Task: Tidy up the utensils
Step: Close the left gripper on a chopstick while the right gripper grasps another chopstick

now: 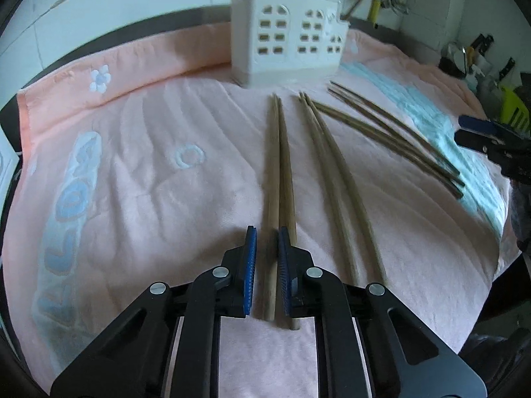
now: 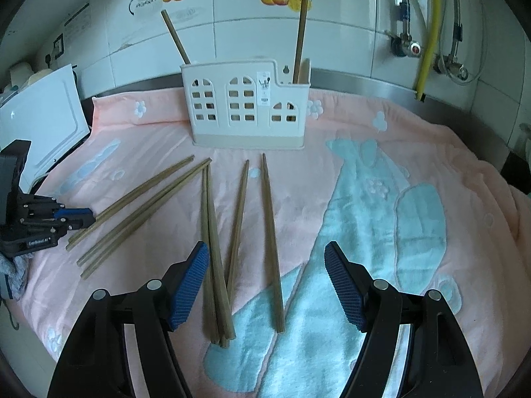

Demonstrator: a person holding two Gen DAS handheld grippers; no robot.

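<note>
Several wooden chopsticks lie in loose pairs on a pink towel (image 1: pixel 132 182) (image 2: pixel 415 139). Behind them stands a white holder (image 1: pixel 285 49) (image 2: pixel 245 112) with window cut-outs and two chopsticks (image 2: pixel 300 33) upright in it. My left gripper (image 1: pixel 267 262) (image 2: pixel 84 215) is down at the near end of the leftmost pair. Its blue pads are closed in on one chopstick (image 1: pixel 271 172); its partner runs under the right finger. My right gripper (image 2: pixel 267 252) (image 1: pixel 463 129) hovers open above the thick ends of the right-hand group of chopsticks (image 2: pixel 239 219), touching none.
A white board (image 2: pixel 43 126) leans at the towel's left edge. Tiled wall, a yellow hose and metal valves (image 2: pixel 428 33) stand behind the holder. Dark kitchen items and a yellow-green object (image 1: pixel 512 109) crowd the far right. The towel's front edge drops off near me.
</note>
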